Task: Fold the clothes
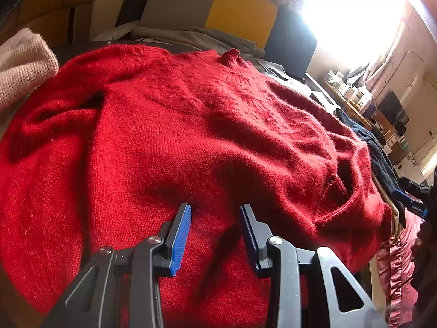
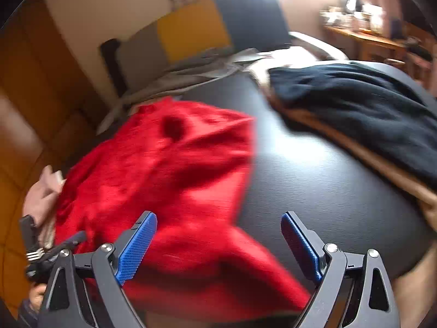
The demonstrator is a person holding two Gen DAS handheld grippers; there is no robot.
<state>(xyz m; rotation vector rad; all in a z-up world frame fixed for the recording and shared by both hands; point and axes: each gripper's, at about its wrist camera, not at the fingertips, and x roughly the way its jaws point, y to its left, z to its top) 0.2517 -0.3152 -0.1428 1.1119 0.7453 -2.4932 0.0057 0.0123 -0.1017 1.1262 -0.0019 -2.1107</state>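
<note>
You work at a dark table (image 2: 322,180) with a fine wood grain, in a lived-in room with a bright window behind. Nearest to you, your left gripper (image 1: 215,207) points down at the red knitted sweater (image 1: 177,136); its blue-padded jaws stand partly apart, their tips just at the knit, with no fabric pinched between them. Your right gripper (image 2: 218,218) hangs over the near edge of the same sweater (image 2: 169,169), jaws spread wide and holding nothing, its left pad over the red knit and its right pad over bare table.

The sweater lies spread and rumpled across the left half of the table, collar toward the far side, one sleeve trailing toward the near edge. In the right wrist view your left hand (image 2: 41,194) shows at the sweater's left border. A pale pink knit (image 1: 24,63) lies just beside the sweater on the left. On the right, well apart from the red knit, a dark navy garment (image 2: 363,109) rests on a tan one (image 2: 382,169). Farther off stand a grey-and-yellow cushion (image 1: 213,8) and a cluttered wooden shelf (image 1: 352,95).
</note>
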